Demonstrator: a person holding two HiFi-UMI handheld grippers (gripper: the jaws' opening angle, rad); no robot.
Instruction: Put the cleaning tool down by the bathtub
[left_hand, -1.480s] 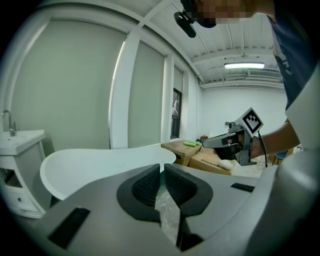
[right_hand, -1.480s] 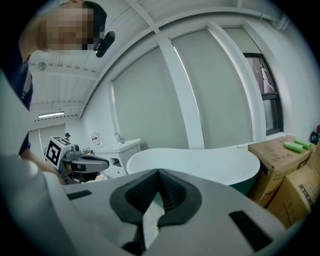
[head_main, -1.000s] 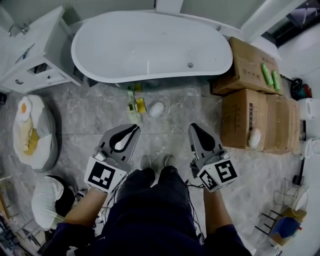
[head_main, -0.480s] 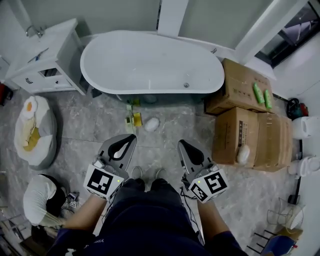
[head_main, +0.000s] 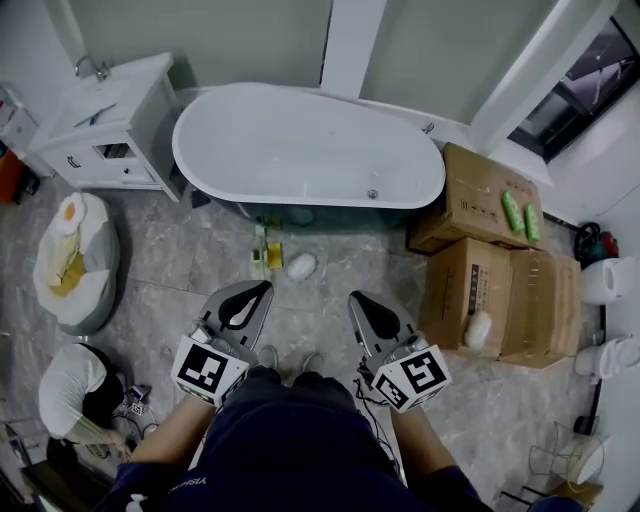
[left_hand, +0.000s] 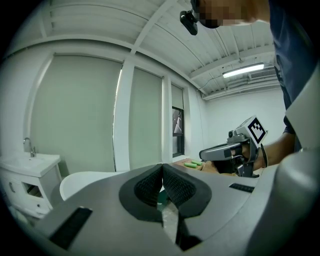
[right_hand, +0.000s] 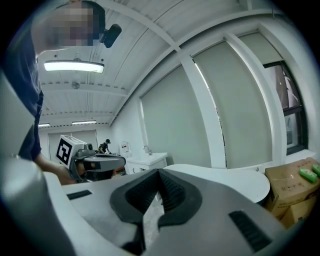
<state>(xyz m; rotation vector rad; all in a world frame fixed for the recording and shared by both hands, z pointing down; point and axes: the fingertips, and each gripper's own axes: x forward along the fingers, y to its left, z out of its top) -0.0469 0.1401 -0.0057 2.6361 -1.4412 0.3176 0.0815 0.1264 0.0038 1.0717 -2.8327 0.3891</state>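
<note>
A white oval bathtub (head_main: 310, 145) stands against the far wall. On the floor just in front of it lie a yellow-green cleaning tool (head_main: 263, 250) and a white rounded pad (head_main: 301, 266). My left gripper (head_main: 265, 286) hovers over the floor short of them. Its jaws have just been closing the last bit and are now shut, with nothing between them (left_hand: 162, 172). My right gripper (head_main: 353, 298) is held beside it, also shut and empty (right_hand: 159, 177). Both point nearly level toward the tub (left_hand: 85, 180), well above the floor.
A white vanity with a sink (head_main: 115, 120) stands left of the tub. Stacked cardboard boxes (head_main: 490, 260) with green bottles (head_main: 520, 215) on top are on the right. Cushions (head_main: 75, 255) lie at the left. My shoes are on the floor below.
Both grippers have risen and drawn back from the tub, and the view has pulled back to show more wall. The tool and the pad stay on the floor.
</note>
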